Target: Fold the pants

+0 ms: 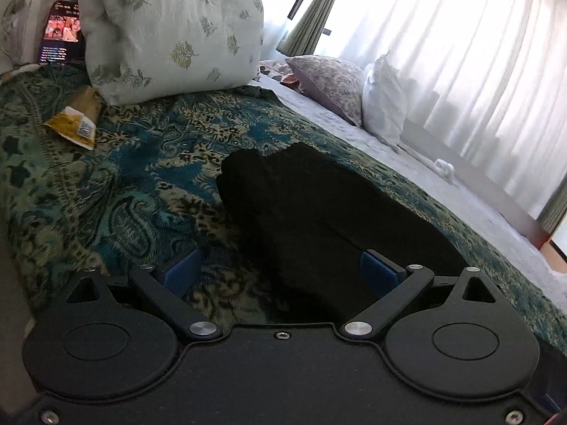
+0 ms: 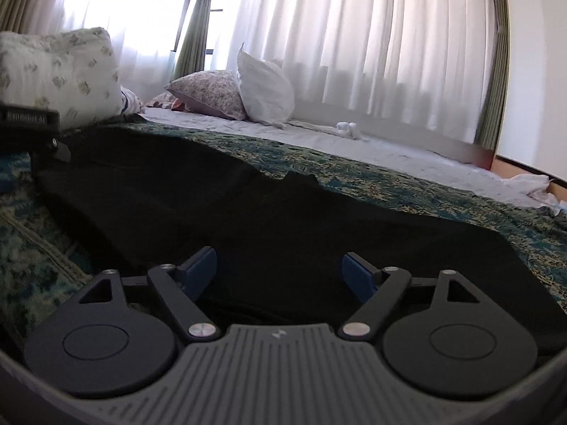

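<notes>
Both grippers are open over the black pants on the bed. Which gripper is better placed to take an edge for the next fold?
Probably the left gripper: the near end of the black pants lies between its open fingers. The right gripper faces broad flat cloth.

The black pants (image 2: 269,212) run under the right claw's body, their near edge hidden

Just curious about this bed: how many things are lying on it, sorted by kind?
Pillows: 3
Black pants: 1
Yellow packet: 1
Phone with lit screen: 1
Total: 6
</notes>
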